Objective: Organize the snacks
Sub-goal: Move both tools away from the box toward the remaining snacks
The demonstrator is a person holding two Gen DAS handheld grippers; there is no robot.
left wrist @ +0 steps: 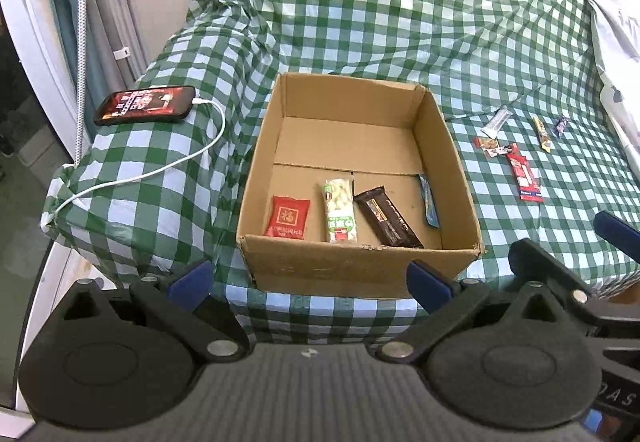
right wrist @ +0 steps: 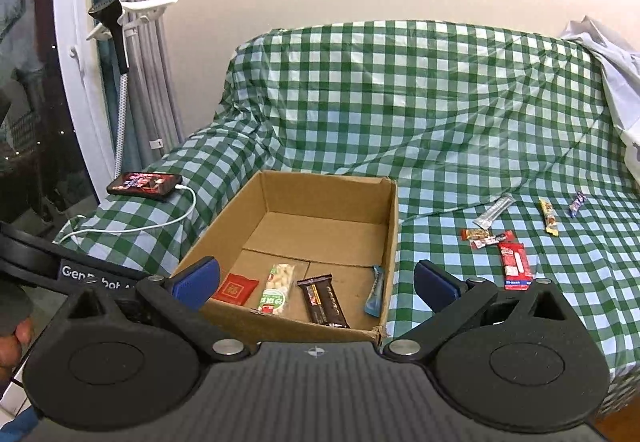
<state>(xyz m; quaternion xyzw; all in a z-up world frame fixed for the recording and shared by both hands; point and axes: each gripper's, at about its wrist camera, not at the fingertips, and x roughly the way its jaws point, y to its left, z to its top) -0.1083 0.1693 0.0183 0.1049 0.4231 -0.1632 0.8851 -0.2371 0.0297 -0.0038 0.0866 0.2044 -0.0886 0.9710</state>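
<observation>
Presently, both my left tongs [left wrist: 308, 278] and right tongs [right wrist: 316, 282] gape empty before the cardboard box [left wrist: 360, 270] holding four snacks; risk: slippery red packet [right wrist: 515, 271] skidding on cloth.

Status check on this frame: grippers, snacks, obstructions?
Left gripper and right gripper open, empty. Four snacks in cardboard box; six loose snacks on the checkered cloth right of it. Nothing blocking.

Readable text
A red packet [left wrist: 286, 217] is showing "福"; the left gripper's arm [right wrist: 96, 279] is reading "GenRobot", partly hidden.
</observation>
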